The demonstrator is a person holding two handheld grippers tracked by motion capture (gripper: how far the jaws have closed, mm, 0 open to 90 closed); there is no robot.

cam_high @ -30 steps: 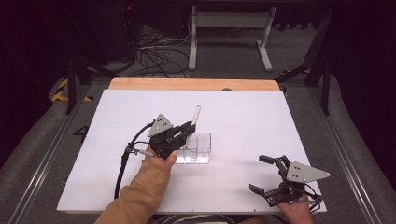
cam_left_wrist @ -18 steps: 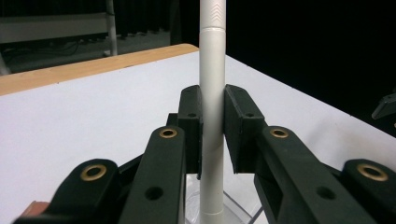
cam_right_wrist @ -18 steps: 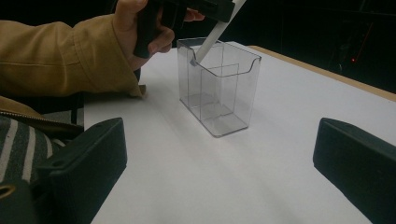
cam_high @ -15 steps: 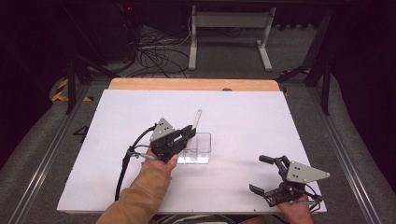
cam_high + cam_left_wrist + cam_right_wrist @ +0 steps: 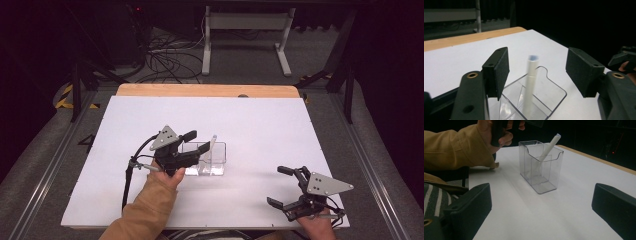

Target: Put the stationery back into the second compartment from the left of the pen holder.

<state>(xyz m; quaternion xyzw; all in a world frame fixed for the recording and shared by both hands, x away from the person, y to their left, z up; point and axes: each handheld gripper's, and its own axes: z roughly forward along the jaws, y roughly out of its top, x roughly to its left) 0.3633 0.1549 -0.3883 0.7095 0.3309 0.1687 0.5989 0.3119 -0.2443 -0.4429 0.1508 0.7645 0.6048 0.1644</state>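
Note:
A clear plastic box [image 5: 216,162] stands on the white table [image 5: 260,125] with a white pen [image 5: 212,146] leaning inside it. My left gripper [image 5: 197,141] hovers just left of the box top, open. In the left gripper view the pen [image 5: 531,75] rises from the box [image 5: 546,102] between the spread pads [image 5: 501,70], touching neither. My right gripper [image 5: 278,186] is open and holds nothing near the front right corner. The right gripper view has the box [image 5: 541,167] and the pen [image 5: 550,146] ahead of its wide jaws.
A tan sleeve [image 5: 145,210] reaches in from the front edge to the left gripper. A wooden strip [image 5: 207,90] borders the table's far side. Cables [image 5: 165,55] and a stand's legs [image 5: 245,35] lie on the floor behind.
The pen has sunk lower into the box, and the left gripper has let it go and drawn back slightly. The right gripper has not moved.

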